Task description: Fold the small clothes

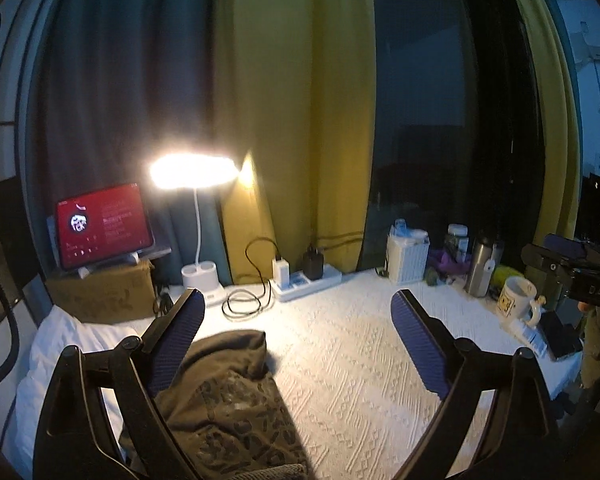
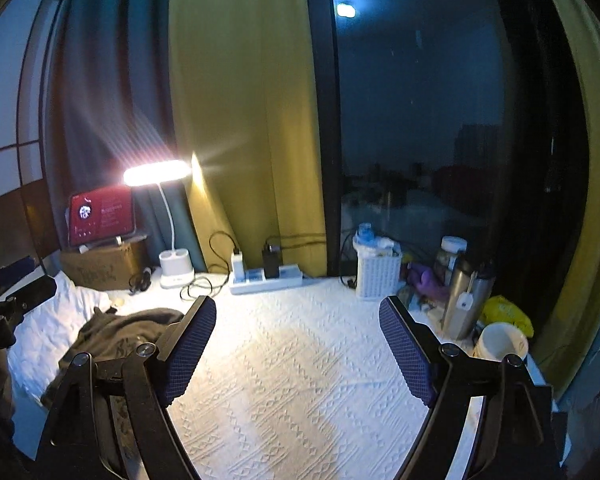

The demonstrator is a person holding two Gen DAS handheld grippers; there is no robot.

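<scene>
**Both grippers open and empty above the white cloth, dark garment lying at the left**

Far left: white pillow (image 1: pixel 60 344) at the table edge, cardboard box (image 1: pixel 104 296) behind it with a tablet (image 1: pixel 104 226) on top, red screen lit. Desk lamp (image 1: pixel 194 170) next, switched on, white base (image 1: pixel 200 276) beside the box. Black cable (image 1: pixel 252 276) loops from a charger plugged into the power strip (image 1: pixel 306 282).

Dark olive garment (image 1: pixel 228 392), printed pattern on it, lies bunched on the white textured tablecloth (image 1: pixel 340 360), left part of the table, partly over the pillow edge. From the left wrist view it sits under and behind the left finger (image 1: pixel 180 340); not touched by either pad as far as visible.

Left gripper (image 1: pixel 298 344): jaws spread wide, nothing between them, only bare cloth. Right gripper (image 2: pixel 298 348): also spread wide, empty, garment (image 2: pixel 128 332) off to its left, apart from the pads.

Behind: yellow curtain (image 1: pixel 300 120), dark window (image 2: pixel 420 120).

Right side: white basket (image 2: pixel 378 276), glass jar (image 2: pixel 452 252), steel flask (image 2: pixel 460 304), yellow bag (image 2: pixel 508 314), white mug (image 1: pixel 518 298) with a print, phone (image 1: pixel 560 336) at the edge.
</scene>
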